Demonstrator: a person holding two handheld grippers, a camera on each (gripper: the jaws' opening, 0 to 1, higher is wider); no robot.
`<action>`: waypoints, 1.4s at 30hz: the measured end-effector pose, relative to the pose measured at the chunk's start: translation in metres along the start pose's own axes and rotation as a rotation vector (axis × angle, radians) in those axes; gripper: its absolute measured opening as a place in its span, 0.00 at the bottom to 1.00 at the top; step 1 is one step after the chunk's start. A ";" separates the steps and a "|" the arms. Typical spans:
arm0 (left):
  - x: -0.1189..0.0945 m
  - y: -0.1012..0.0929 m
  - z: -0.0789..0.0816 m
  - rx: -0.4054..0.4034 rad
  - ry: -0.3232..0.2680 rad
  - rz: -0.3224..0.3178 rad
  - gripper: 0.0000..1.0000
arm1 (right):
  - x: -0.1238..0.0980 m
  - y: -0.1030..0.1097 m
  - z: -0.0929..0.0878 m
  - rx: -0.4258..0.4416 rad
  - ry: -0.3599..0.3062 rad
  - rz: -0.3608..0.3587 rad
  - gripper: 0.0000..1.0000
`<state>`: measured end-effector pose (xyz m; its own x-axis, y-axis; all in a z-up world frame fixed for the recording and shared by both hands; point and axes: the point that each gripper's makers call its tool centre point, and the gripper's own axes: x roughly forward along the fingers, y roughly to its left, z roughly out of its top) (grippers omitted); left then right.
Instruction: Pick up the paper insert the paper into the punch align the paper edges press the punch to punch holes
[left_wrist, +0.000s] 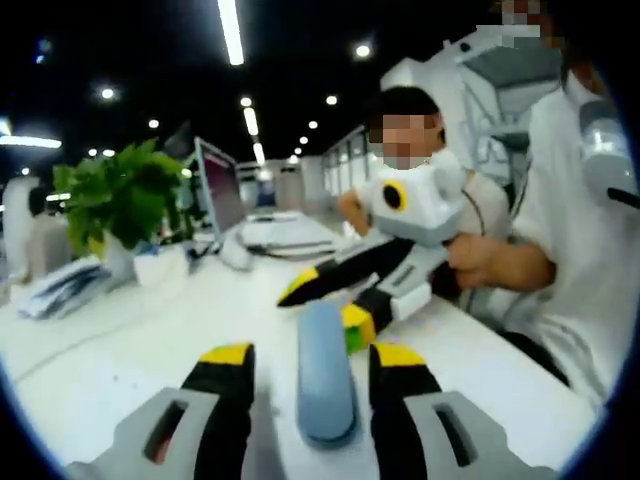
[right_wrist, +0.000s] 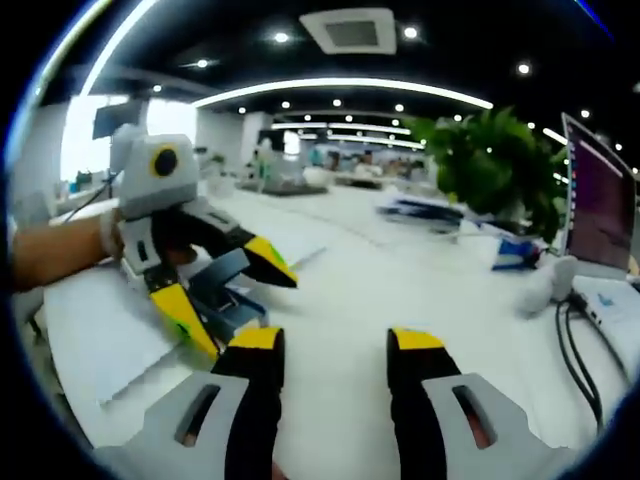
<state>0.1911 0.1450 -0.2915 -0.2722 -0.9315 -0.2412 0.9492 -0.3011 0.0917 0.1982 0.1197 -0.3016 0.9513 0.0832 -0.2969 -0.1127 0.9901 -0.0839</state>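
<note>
A blue-grey hole punch (left_wrist: 325, 375) lies on the white table, between the spread jaws of my left gripper (left_wrist: 314, 355), which do not touch it. In the right gripper view the same punch (right_wrist: 222, 292) sits on a white paper sheet (right_wrist: 95, 340), with the left gripper (right_wrist: 232, 293) open around it, one yellow tip above and one below. My right gripper (right_wrist: 335, 340) stands open over bare table with nothing between its fingers. It also reaches in from the right, open, in the left gripper view (left_wrist: 330, 305), just beyond the punch's far end.
A potted green plant (left_wrist: 120, 195) and a monitor (left_wrist: 218, 185) stand at the back of the table, with papers (left_wrist: 60, 290) to the left. In the right gripper view, cables (right_wrist: 580, 340) and the monitor (right_wrist: 600, 200) sit at the right. A person in white (left_wrist: 570, 230) holds the grippers.
</note>
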 end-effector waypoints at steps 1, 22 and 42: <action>0.001 -0.002 -0.002 0.006 0.012 -0.003 0.45 | 0.000 0.000 0.000 -0.001 0.003 0.002 0.43; 0.002 -0.002 -0.008 -0.064 0.008 -0.012 0.30 | -0.024 0.011 0.058 -0.054 -0.116 0.062 0.23; 0.003 -0.004 -0.007 -0.040 0.001 -0.029 0.27 | 0.014 0.058 0.068 -0.168 -0.108 0.140 0.04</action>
<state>0.1874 0.1445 -0.2992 -0.2992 -0.9225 -0.2439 0.9466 -0.3191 0.0458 0.2245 0.1858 -0.2464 0.9474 0.2385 -0.2135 -0.2827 0.9363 -0.2086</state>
